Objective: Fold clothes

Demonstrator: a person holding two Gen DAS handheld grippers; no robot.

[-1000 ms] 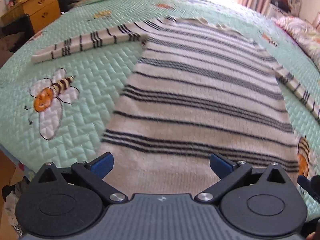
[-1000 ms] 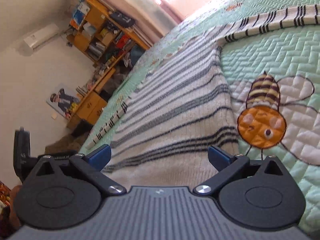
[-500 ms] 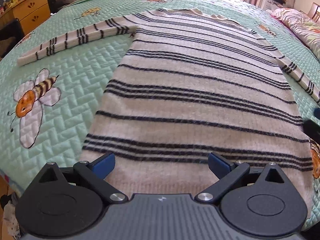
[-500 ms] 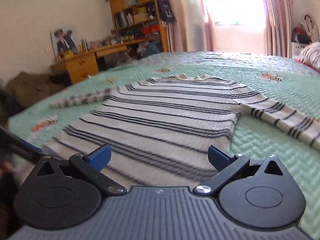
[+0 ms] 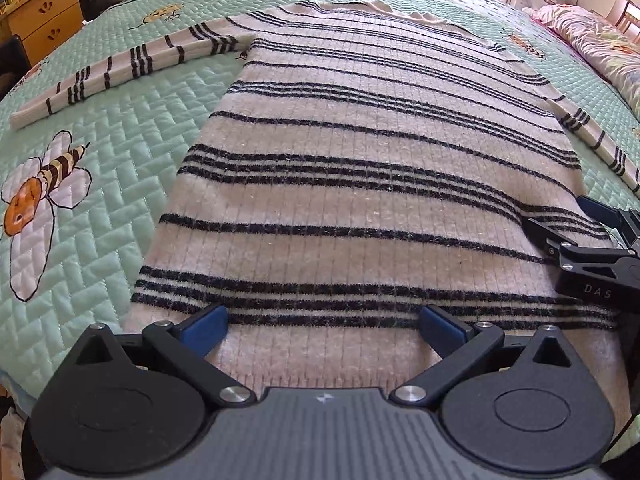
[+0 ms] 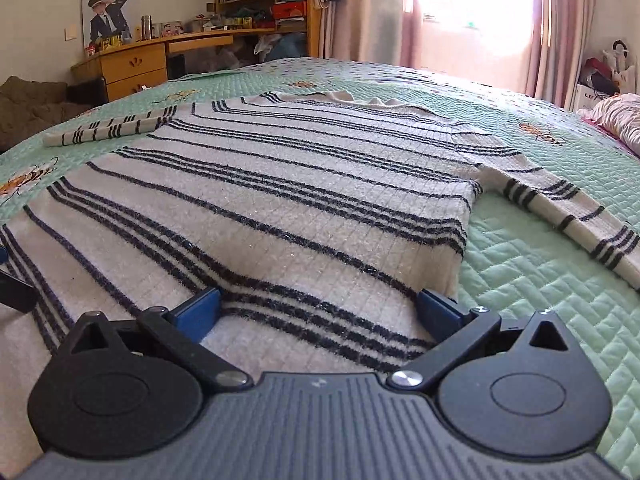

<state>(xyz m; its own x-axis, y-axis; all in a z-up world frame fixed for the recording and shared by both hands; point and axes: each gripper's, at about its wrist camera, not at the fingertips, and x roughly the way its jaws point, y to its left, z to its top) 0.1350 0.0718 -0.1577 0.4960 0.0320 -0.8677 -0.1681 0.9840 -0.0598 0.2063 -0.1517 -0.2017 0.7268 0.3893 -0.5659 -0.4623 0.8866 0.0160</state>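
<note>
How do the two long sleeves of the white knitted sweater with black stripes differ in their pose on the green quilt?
The left sleeve lies straight, stretched sideways away from the sweater body; the right sleeve slants down toward the hem side. The left sleeve shows whole, to its cuff; the right sleeve runs off the picture. Both lie flat on the green quilt, unfolded, with the same black stripes.

A white sweater (image 5: pixel 360 168) with dark stripes lies flat on the green bed (image 5: pixel 120 152), both sleeves spread out.

The letters "DAS" stood in pale print on the black body of the right gripper (image 5: pixel 600 236), at the left wrist view's right edge. Nothing else was legible.
</note>
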